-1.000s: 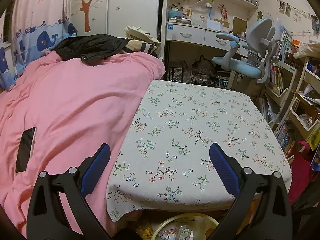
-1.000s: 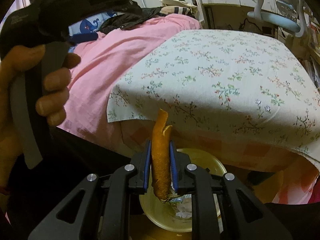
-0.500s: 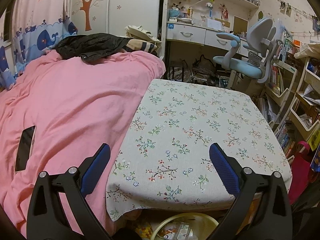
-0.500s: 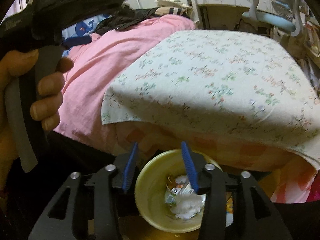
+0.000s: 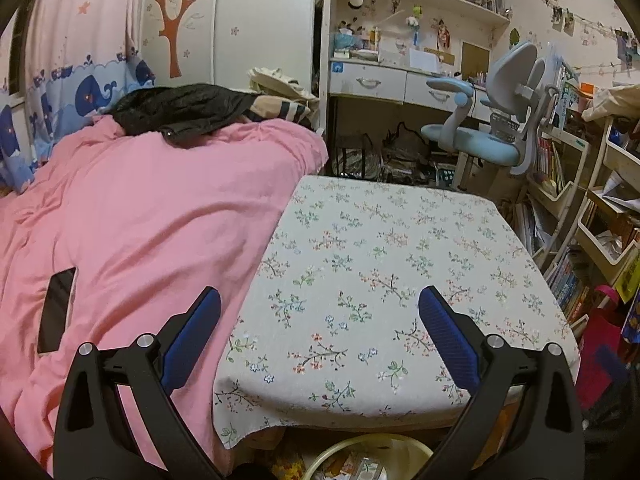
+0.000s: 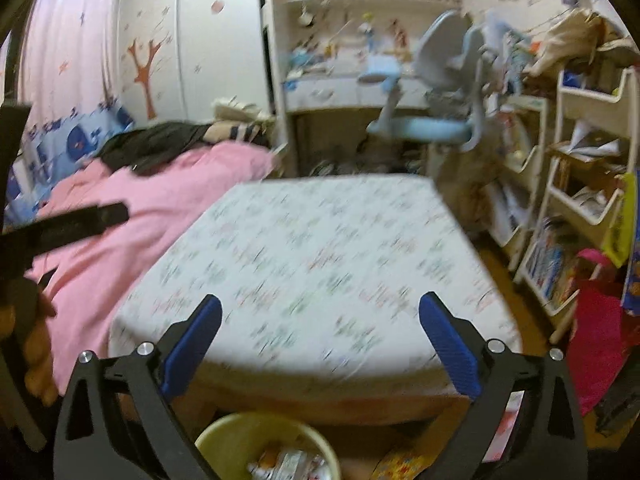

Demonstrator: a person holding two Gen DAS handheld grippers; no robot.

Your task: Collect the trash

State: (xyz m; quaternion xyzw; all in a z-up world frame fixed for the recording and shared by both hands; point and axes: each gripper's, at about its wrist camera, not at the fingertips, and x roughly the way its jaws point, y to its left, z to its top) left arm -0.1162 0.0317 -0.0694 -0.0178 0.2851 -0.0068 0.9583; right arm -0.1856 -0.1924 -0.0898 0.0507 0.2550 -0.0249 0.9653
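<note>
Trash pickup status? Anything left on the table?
Done: scraps lie in the yellow bin. In hand: nothing; the right gripper is opening with an empty gap, the left gripper is open. Left: no trash shows on the floral tablecloth.

Both views look forward along their own blue-padded tongs, tilted slightly downward, from the near edge of the floral-clothed tabletop [image 5: 380, 264] toward the white desk and pale blue swivel chair [image 5: 492, 120]. Both share the tabletop, the pink-covered bed [image 6: 132, 224] on its left and the yellow round bin [image 6: 268, 448] below. The right view is blurred.
</note>
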